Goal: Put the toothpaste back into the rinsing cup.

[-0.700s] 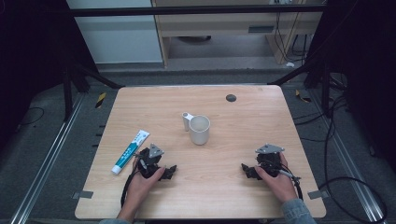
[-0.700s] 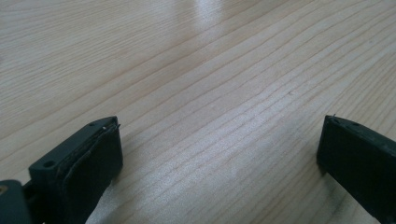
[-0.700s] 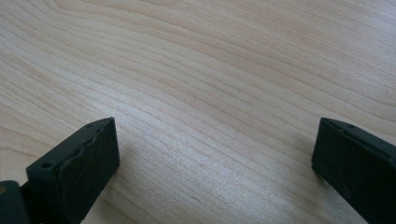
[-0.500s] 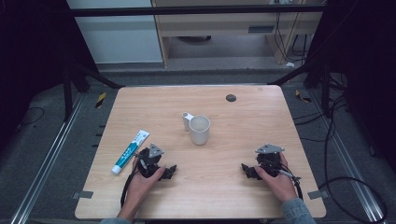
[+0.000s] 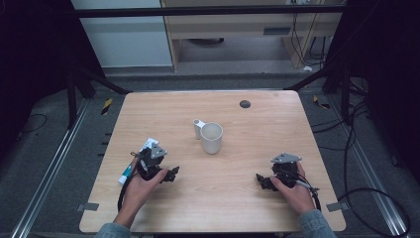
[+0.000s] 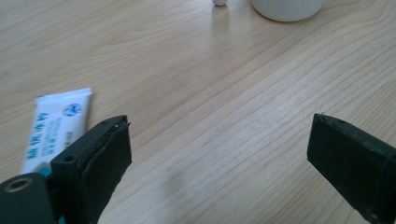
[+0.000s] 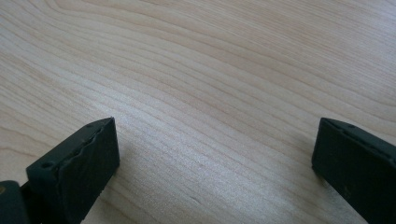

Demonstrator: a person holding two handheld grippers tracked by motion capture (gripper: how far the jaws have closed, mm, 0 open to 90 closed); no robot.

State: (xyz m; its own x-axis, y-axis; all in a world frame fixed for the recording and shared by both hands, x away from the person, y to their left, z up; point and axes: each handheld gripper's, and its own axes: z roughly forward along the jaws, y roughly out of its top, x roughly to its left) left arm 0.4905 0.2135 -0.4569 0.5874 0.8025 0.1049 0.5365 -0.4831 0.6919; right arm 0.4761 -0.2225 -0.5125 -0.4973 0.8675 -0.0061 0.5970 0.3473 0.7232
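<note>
Nearest the person, the left gripper (image 5: pixel 168 174) sits low over the table (image 5: pixel 247 208) w/ jaws spread wide and nothing between them; in the left gripper view the toothpaste tube (image 6: pixel 58 127) lies just beside and partly behind the left-hand jaw, flat crimped end toward the camera's far side, cap end tucked under the gripper body. In the high view the tube (image 5: pixel 136 159) peeks out at the gripper's outer side, lying flat near the table's left edge. The right gripper (image 5: pixel 261 181) rests at the near right, jaws likewise wide apart, empty, bare wood between them, well apart from everything. Tube prob. light and soft: laminate skin, squashy mid-body, a bit slick, not fragile but a hard pinch could squeeze paste toward the cap. Best hold, imo, is across the narrow width near the stiffer shoulder by the cap, or on the flat crimp, approx. square to its length. Farther off, mid-table, a white mug (image 5: pixel 211 137) stands upright, handle to its left, mouth open. Beyond that, a small dark round disc (image 5: pixel 244 103) near the far edge.
</note>
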